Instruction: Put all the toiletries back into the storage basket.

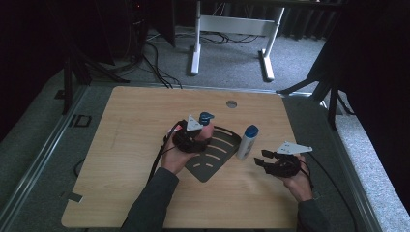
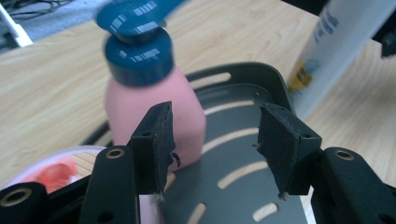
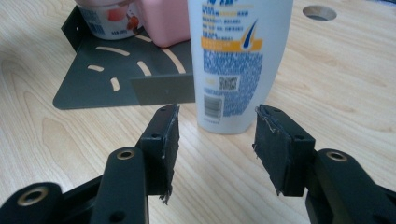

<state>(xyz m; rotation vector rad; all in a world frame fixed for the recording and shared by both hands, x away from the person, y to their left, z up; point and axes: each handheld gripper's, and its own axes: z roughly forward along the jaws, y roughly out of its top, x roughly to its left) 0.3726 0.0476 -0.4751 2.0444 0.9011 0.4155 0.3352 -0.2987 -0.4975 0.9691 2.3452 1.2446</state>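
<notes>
- We are looking down at a wooden table (image 1: 145,145) bearing a dark slotted tray (image 1: 220,154).
- A white bottle (image 3: 236,60) is standing just beside the tray; its blue and orange label print is too small to read.
- A pink bottle (image 2: 154,107) with a blue cap is standing on the tray.
- The left gripper (image 2: 212,144) is gaping open, the pink bottle just beyond its jaws.
- The right gripper (image 3: 215,149) is gaping open, empty, just short of the white bottle.

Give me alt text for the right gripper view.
The right claw, jaws open, faces an upright white shampoo bottle standing on the wooden table. Behind it to the left, a dark slotted corner tray holds a pink bottle and a yogurt cup.
</notes>
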